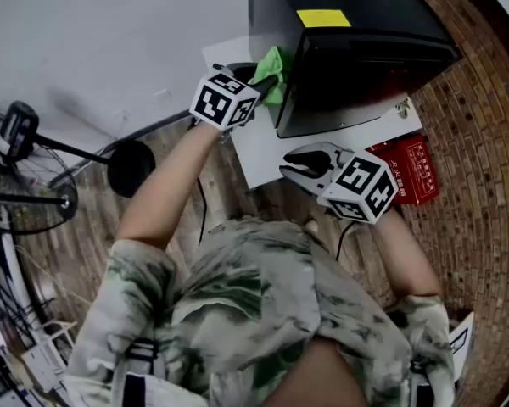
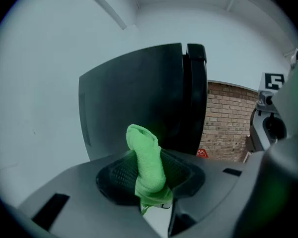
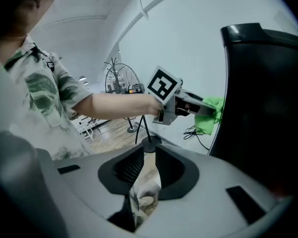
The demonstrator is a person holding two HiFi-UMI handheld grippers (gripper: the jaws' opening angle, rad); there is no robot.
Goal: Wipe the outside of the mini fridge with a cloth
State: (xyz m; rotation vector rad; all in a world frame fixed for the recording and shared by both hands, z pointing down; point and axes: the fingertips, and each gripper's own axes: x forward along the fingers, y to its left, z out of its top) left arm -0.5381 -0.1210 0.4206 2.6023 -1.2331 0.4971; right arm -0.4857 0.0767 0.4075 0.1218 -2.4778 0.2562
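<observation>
Rolled bright-green cloth (image 2: 148, 162) stands beside the glossy black mini fridge (image 2: 134, 98).

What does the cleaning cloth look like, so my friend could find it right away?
Look for the big black mini fridge standing on a white base. Right by its side wall, the left gripper is shut on a small cloth. It is the only bright green thing there, soft and bunched, unlike the red box and the yellow sticker nearby.
</observation>
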